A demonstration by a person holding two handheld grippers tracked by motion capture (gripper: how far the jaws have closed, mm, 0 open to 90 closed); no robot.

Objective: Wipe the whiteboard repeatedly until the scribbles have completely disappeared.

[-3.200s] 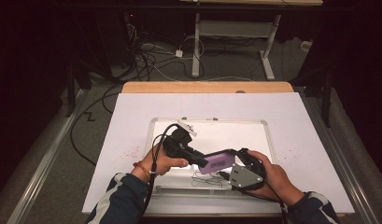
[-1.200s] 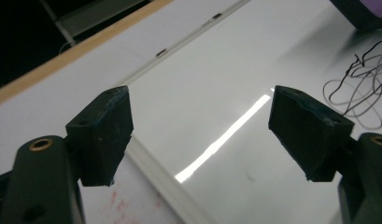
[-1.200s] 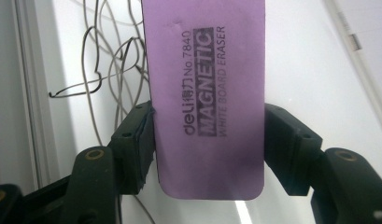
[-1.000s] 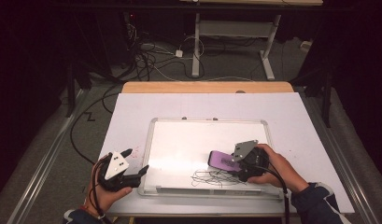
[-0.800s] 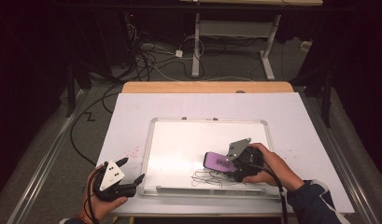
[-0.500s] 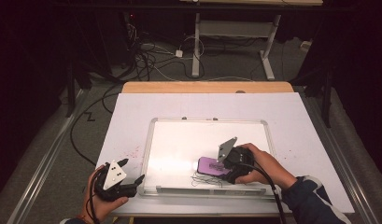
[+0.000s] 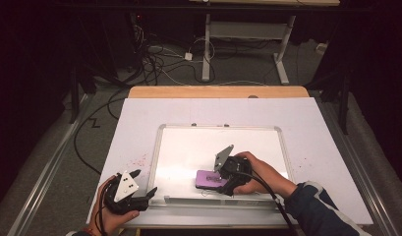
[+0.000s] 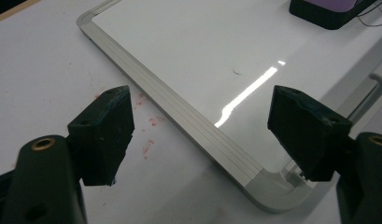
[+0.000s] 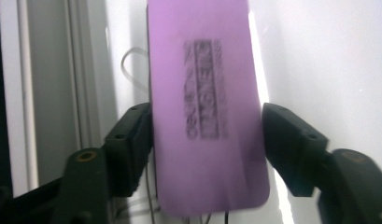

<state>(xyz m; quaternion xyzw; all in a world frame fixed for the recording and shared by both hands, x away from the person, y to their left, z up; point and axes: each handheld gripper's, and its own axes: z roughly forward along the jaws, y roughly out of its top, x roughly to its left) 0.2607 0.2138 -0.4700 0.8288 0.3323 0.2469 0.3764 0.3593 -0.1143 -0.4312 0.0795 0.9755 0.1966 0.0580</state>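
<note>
A purple eraser (image 7: 208, 178) with a black base lies flat on the whiteboard (image 7: 203, 147), close to its near edge. My right gripper (image 7: 222, 183) points down at the eraser (image 9: 205, 116). Its jaws have just been opening and now stand along the eraser's two long sides, close against them. My left gripper (image 7: 144, 182) hovers open and empty at the whiteboard's near left corner (image 8: 268, 191), over the white table. The eraser's end (image 8: 328, 9) shows at the top right of the left gripper view.
The whiteboard lies in the middle of a white table top (image 7: 311, 128). Faint red specks (image 8: 151, 121) mark the table beside the board's frame. A thin dark pen line (image 7: 203, 192) remains by the board's near edge. Cables and desk legs stand on the floor beyond.
The right gripper has slid the eraser leftwards along the board's near part, over the dark scribbles, and its jaws have spread. The left hand has drawn back from the eraser to the table's near-left corner.
</note>
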